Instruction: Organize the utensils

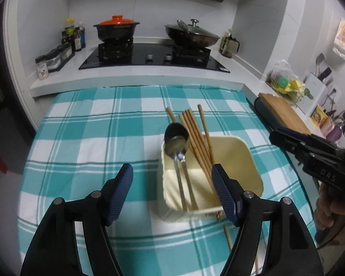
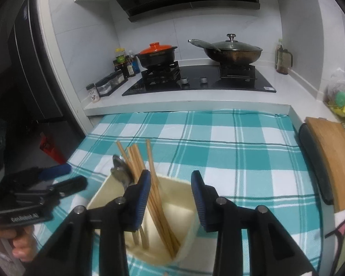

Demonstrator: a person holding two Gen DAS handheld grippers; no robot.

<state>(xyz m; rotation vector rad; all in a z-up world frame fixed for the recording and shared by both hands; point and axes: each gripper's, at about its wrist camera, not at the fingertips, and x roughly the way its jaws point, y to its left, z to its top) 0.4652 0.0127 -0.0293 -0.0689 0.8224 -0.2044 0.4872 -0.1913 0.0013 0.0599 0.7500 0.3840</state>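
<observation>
A cream utensil holder (image 1: 248, 158) stands on the teal checked cloth (image 1: 92, 138). Two metal spoons (image 1: 177, 138) and several wooden chopsticks (image 1: 195, 128) lean in it. It also shows in the right wrist view (image 2: 186, 209) with the chopsticks (image 2: 154, 184) and spoons (image 2: 120, 170). My left gripper (image 1: 172, 172) is open and empty just in front of the holder. My right gripper (image 2: 171, 180) is open and empty above the holder; it also shows at the right of the left wrist view (image 1: 285, 135). One loose chopstick (image 1: 228, 237) lies on the cloth beside the holder.
Behind the cloth is a gas hob (image 1: 149, 55) with an orange-lidded pot (image 1: 116, 28) and a lidded wok (image 1: 192, 34). Spice jars (image 1: 55, 57) stand at left. A wooden cutting board (image 2: 333, 151) lies on the counter at right.
</observation>
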